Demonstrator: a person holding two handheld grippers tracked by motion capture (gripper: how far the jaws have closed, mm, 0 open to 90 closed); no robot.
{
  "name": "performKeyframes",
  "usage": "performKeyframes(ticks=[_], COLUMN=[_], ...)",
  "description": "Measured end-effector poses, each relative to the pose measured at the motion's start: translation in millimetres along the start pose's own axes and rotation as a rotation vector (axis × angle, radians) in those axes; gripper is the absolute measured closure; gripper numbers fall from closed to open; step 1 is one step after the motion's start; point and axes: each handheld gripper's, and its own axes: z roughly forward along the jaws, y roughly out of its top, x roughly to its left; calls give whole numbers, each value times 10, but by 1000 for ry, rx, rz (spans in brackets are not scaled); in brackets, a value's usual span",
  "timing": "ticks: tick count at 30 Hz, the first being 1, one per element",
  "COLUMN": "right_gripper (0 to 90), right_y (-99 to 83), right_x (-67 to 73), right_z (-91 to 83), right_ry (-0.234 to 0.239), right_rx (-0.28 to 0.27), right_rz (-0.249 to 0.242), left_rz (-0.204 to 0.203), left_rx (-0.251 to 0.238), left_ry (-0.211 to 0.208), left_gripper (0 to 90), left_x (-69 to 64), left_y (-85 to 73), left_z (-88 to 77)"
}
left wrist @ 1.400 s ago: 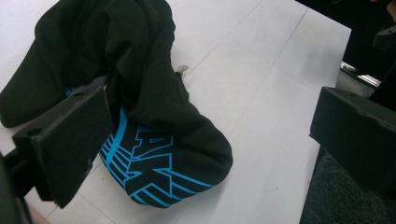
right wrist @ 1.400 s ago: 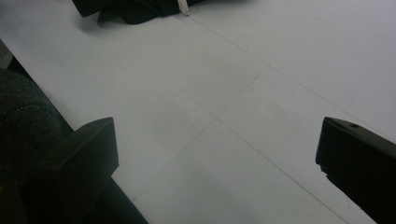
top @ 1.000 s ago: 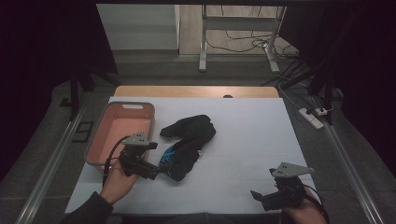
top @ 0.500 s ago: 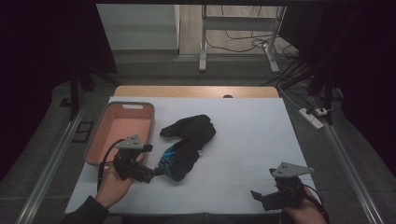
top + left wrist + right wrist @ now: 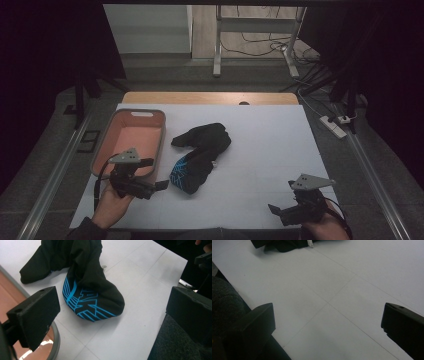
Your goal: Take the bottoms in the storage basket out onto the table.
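Note:
A black garment [image 5: 200, 152] with a bright blue line pattern at its near end lies crumpled left of the table's middle. In the left gripper view the patterned end [image 5: 92, 302] lies just ahead of the jaws. My left gripper [image 5: 159, 186] is held beside the garment's near left end, open, with nothing between its jaws [image 5: 112, 305]. My right gripper [image 5: 277, 212] stands open over bare table at the near right, pointing left. In the right gripper view [image 5: 329, 315] the jaws are wide apart, and the garment's edge [image 5: 284, 245] shows far off at the top.
A salmon-pink bin [image 5: 161, 137] with a grey rim [image 5: 56, 340] stands at the table's left, close to the left gripper. The white table [image 5: 270, 145] has faint grid lines. The near table edge runs just below both hands.
My left gripper has drawn back to the left and toward the near edge, away from the garment. The garment and the right gripper have stayed put.

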Motion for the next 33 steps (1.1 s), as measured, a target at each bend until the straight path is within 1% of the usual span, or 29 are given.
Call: performKeyframes(ticks=[4,9,22,33], right_gripper=[0,0,0,0], right_y=[0,0,1,2], right_x=[-1,-1,3,1], right_z=[0,0,2,2], right_ry=[0,-2,-4,-6], right_rx=[-1,0,3,6], right_rz=[-1,0,1,1], left_rz=[-13,-23,-44,-86], left_rx=[-11,-6,-10,-20], left_ry=[3,10,58,92], left_gripper=[0,0,0,0], left_x=[4,4,-2,23], left_y=[-57,-138,-345,-527], left_z=[-56,-104,-296,-469])
